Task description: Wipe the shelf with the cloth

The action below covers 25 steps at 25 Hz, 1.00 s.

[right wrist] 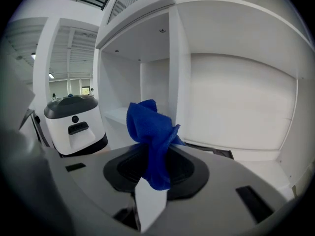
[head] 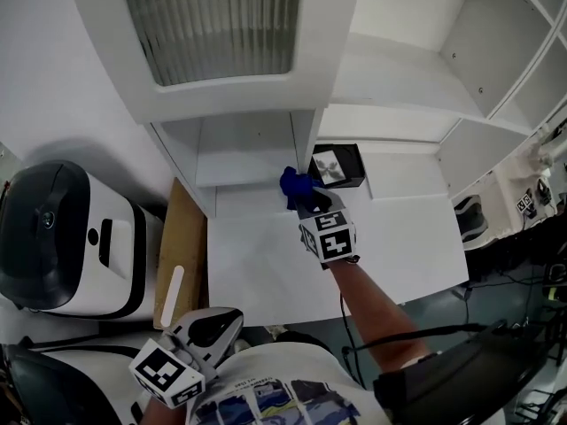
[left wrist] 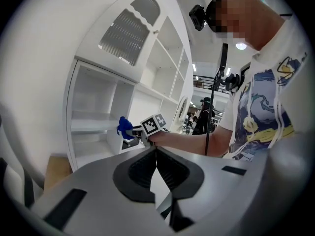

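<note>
Gripping a bunched blue cloth (right wrist: 150,132) between closed jaws, the right gripper (head: 306,197) reaches out at the end of a bare forearm toward the white shelf unit (head: 407,228). In the right gripper view the cloth rises out of the jaws in a crumpled tuft, with a short tail hanging down on the near side. In the head view the cloth (head: 292,184) sits at the foot of the upright divider (head: 306,135) between two compartments, just left of a black box (head: 337,166) that stands in the right-hand compartment. Whether the cloth touches the divider cannot be told.

The left gripper (head: 221,321) hangs low and near, close to the person's shirt. Its jaws are pressed together with nothing between them.

To the left of the shelf unit stands a white-and-black machine (head: 62,237), and a brown cardboard sheet (head: 182,237) lies between the two.
</note>
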Tool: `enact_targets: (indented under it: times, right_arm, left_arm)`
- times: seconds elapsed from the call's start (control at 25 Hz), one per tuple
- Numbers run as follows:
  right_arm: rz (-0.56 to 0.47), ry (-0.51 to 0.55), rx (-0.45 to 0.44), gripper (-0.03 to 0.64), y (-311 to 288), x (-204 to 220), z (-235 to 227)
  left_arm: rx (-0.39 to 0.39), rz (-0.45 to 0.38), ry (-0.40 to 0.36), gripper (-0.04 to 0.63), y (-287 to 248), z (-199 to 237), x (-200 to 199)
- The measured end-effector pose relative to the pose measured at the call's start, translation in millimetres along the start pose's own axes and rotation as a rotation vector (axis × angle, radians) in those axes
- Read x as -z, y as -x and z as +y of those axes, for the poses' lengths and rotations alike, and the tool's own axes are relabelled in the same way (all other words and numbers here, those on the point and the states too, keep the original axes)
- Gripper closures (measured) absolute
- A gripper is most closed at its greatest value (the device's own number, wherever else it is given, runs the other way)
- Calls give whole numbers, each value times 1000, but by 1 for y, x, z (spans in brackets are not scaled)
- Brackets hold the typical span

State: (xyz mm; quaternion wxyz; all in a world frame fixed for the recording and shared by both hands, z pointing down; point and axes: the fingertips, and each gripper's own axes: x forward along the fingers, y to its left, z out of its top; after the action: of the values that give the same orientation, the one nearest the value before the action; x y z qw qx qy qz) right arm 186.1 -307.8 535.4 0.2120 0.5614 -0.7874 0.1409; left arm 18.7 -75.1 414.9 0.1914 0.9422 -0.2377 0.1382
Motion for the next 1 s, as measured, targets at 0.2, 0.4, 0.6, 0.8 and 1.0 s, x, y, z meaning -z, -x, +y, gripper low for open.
enact_targets:
  times: [0.2, 0.4, 0.6, 0.8, 1.0]
  right_arm:
    - [27, -46, -60, 495, 12, 33, -11]
    - [65, -65, -119, 495, 38, 70, 3]
    - [78, -113, -161, 495, 82, 99, 24]
    - [66, -140, -169, 495, 127, 115, 50]
    - [53, -158, -169, 495, 171, 127, 80]
  left_arm:
    - [-28, 2, 43, 583, -19, -3, 3]
    - [-9, 18, 39, 583, -29, -11, 9]
    - [41, 17, -5, 583, -33, -27, 6]
    - [83, 11, -43, 583, -18, -44, 11]
    - [108, 14, -57, 583, 4, -58, 27]
